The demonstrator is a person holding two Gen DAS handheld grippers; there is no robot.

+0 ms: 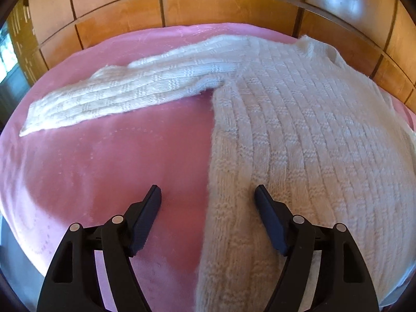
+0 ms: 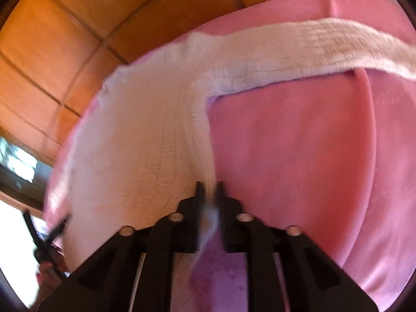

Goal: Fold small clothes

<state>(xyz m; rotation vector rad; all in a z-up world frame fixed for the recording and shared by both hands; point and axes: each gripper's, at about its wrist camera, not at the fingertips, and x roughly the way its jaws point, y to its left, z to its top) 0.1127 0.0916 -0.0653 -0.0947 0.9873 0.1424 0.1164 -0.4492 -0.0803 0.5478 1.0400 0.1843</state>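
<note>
A cream-white, chunky knitted sweater [image 1: 299,119] with a basket-weave pattern lies spread flat on a pink quilted bedspread [image 1: 109,156] that covers a bed. Behind the bed rises a headboard of glossy orange-brown wooden panels [image 1: 213,7] divided by dark grooves.

Seen from the left wrist camera, the sweater's body fills the right half of the bed, its collar [image 1: 319,48] toward the headboard. One long sleeve [image 1: 109,96] stretches out to the left across the pink cover, lying flat and a little rumpled near the armpit. The left hand-held gripper [image 1: 208,197] hovers over the sweater's near side edge with its two black fingers spread wide apart; one finger [image 1: 149,215] stands over bare bedspread, the other over the knit, and neither pad presses on the fabric.

From the right wrist camera the picture is blurred. The right hand-held gripper [image 2: 210,189] has its black fingers drawn close together, clamped on a bunched fold of the sweater's side edge, which shows as a white strip pinched between them. The sweater's other sleeve [image 2: 325,49] runs off to the right across the bedspread. At the lower left edge of this view the left hand-held gripper shows small and smeared just beside the sweater's far side, with part of a person's hand [image 2: 49,267] below it.
</note>
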